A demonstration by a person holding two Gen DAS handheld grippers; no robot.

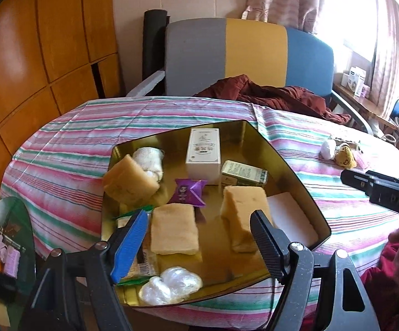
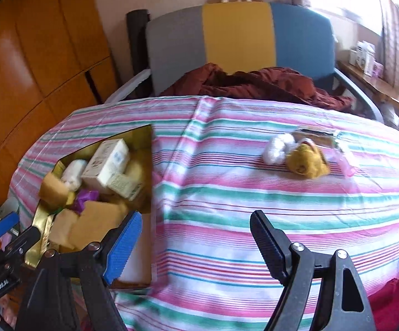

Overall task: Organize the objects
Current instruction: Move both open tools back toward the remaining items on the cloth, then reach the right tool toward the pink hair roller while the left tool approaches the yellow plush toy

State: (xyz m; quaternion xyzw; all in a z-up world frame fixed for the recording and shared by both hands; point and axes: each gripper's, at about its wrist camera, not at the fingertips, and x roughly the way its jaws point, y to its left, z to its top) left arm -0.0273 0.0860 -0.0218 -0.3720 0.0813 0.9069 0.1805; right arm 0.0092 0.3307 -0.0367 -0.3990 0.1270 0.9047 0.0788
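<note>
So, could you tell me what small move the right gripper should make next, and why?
Probably reach forward and right toward the yellow plush toy and close on it. The right gripper is open and empty over bare striped cloth, while the toy and a white ball lie outside the gold tray that holds the other items.

A round table covered by a pink, green and white striped cloth (image 2: 227, 193) fills both views. Directly ahead of the left gripper (image 1: 199, 237), a shiny gold metal tray (image 1: 290, 171) rests on the cloth. Farther ahead and to the right of the right gripper (image 2: 196, 237), a small white fluffy ball (image 2: 278, 146) touches a mustard-yellow plush toy (image 2: 307, 162), with a flat clear packet (image 2: 315, 135) just behind them.
</note>
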